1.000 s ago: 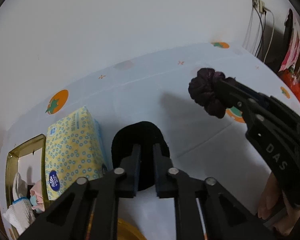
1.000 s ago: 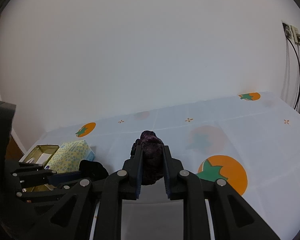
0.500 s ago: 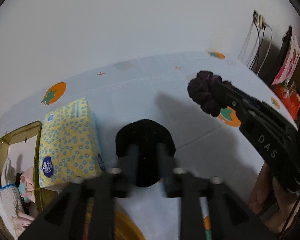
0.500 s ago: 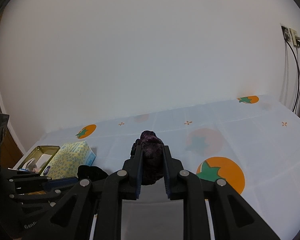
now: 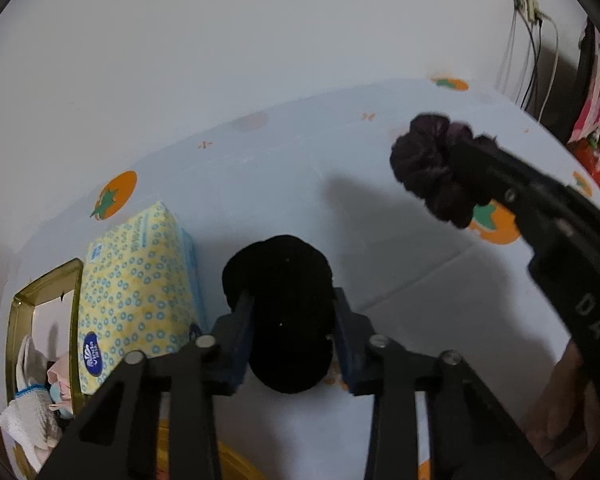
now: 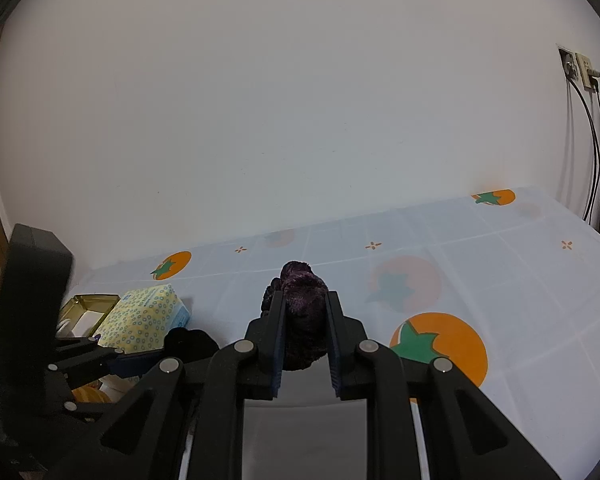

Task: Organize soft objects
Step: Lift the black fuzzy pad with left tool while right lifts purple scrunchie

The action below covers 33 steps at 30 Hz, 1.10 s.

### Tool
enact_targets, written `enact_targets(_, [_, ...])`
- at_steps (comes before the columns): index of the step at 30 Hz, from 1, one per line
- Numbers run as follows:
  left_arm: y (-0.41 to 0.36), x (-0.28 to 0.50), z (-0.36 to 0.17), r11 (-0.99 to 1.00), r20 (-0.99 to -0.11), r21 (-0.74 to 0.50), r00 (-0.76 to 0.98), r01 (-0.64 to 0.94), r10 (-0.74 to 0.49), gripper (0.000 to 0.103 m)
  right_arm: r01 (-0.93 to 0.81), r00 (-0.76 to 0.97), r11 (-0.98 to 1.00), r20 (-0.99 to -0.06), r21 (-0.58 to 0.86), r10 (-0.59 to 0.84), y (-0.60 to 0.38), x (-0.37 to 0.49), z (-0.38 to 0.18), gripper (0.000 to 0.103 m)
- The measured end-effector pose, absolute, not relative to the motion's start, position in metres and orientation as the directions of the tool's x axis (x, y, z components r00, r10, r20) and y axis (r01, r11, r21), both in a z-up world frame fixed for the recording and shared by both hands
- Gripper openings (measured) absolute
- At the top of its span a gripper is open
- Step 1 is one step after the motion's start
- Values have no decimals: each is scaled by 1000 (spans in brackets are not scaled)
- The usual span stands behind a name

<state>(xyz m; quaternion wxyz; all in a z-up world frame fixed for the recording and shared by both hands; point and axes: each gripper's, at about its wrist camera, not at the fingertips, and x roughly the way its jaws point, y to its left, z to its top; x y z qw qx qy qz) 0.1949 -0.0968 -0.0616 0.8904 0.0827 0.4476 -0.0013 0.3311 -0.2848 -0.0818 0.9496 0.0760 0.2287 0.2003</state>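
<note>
Two soft things are in play: a black pad (image 5: 284,312) and a dark purple scrunchie (image 6: 304,312). Black pad sits between the fingers of the left claw (image 5: 290,344), which stands spread around it; whether the fingers press it cannot be told. Purple scrunchie is pinched in the right claw (image 6: 305,344), held above the tabletop (image 6: 520,280) and casting a shadow there. Just left of the black pad lies a yellow tissue pack (image 5: 140,296) with blue rings, and beyond that a gold tin (image 5: 44,300) holding white cloth and a pale mask. Orange fruit prints dot the light cloth covering the tabletop.
</note>
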Motion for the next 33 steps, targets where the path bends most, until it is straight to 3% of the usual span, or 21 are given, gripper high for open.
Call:
enact_targets(13, [-85,166,-37,997,-710,35,704,73,-26,31,-390,834,906,-352,166,424,-276,316,-77,20])
enact_targets(33, [-89,137,-30,997,-576,79,817,7,40,31,-436,847,896,-298,84,440,-267,294,-74,20])
